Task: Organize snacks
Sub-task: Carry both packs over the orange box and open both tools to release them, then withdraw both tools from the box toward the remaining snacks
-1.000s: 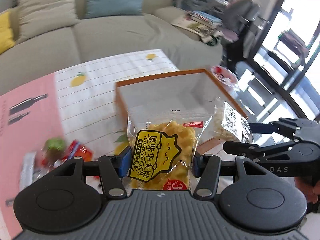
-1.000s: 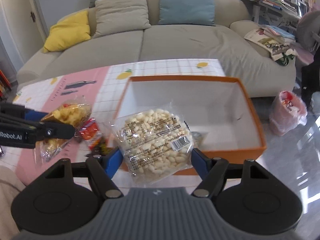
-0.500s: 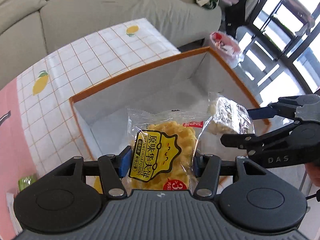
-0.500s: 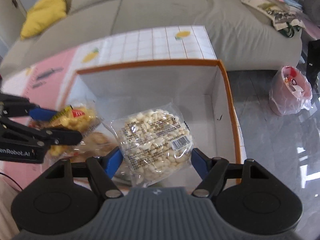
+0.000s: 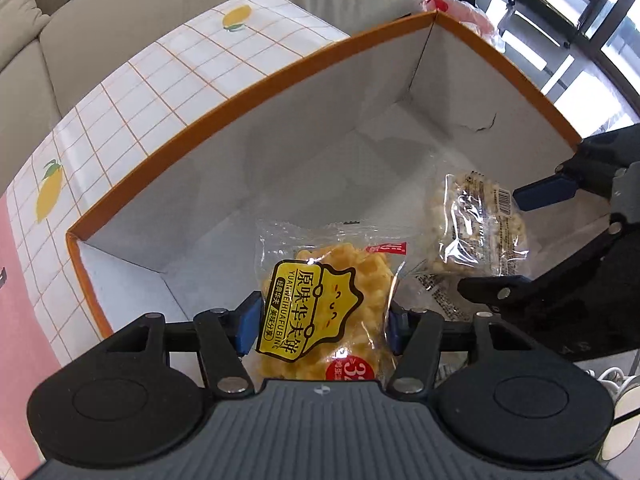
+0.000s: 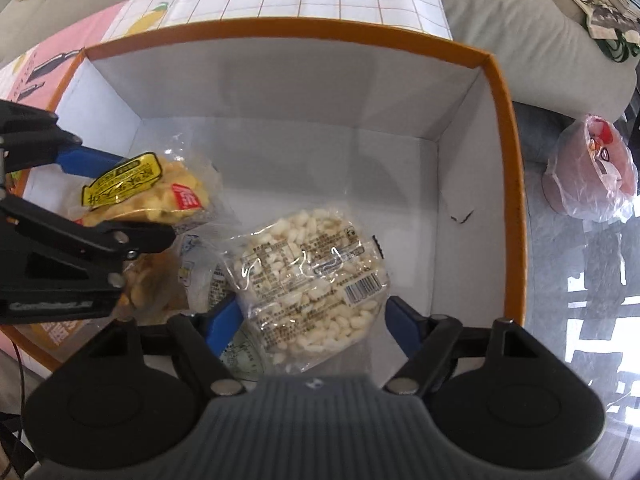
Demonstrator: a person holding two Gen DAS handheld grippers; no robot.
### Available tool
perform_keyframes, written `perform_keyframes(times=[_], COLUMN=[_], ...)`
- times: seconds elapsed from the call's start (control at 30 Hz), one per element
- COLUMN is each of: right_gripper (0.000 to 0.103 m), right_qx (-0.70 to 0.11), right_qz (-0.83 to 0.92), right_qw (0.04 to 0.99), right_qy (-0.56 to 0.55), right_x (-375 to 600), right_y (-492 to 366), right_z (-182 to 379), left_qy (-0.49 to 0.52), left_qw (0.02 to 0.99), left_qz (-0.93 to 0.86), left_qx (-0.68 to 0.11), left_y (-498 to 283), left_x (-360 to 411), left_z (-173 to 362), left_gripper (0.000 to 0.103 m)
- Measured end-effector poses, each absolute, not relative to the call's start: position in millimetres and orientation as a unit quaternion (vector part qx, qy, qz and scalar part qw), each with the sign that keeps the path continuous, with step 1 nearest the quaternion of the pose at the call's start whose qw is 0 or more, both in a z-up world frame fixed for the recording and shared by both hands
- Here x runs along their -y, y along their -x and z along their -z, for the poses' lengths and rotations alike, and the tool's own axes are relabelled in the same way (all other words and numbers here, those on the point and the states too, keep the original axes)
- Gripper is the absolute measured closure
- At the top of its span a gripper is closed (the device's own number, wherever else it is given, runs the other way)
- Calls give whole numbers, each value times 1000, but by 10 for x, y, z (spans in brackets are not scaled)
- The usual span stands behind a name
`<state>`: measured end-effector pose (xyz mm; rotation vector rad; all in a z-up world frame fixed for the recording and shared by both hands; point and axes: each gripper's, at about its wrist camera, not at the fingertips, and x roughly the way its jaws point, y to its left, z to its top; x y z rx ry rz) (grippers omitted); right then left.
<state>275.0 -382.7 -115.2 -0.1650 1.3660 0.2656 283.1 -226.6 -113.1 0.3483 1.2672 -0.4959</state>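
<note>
Two packets had come down into the orange box: waffle pack between the left gripper jaws, rice-puff pack between the right gripper jaws, both sets opening to release.

A grey sofa runs behind a table spread with a white lemon-print cloth and, at nine o'clock, a pink mat. At three o'clock, a bagged bin stands on glossy floor; magazines lie on the sofa.
</note>
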Motion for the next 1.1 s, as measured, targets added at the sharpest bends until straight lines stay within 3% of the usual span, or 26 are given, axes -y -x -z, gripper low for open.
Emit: perform_keyframes(times=[0.37, 1.1], right_gripper=[15, 10], right_qx=[-645, -562], right_qz=[-93, -98], right_qw=[755, 822], right_qy=[72, 12], right_x=[3857, 3279], right_y=[-2847, -1963], right_z=[1161, 140], left_qy=[-158, -65], left_qw=[781, 854], left_qz=[213, 202], left_qx=[-565, -476], left_y=[-2790, -1740], left_x=[2189, 1301], left_z=[959, -226], left_gripper=[14, 14])
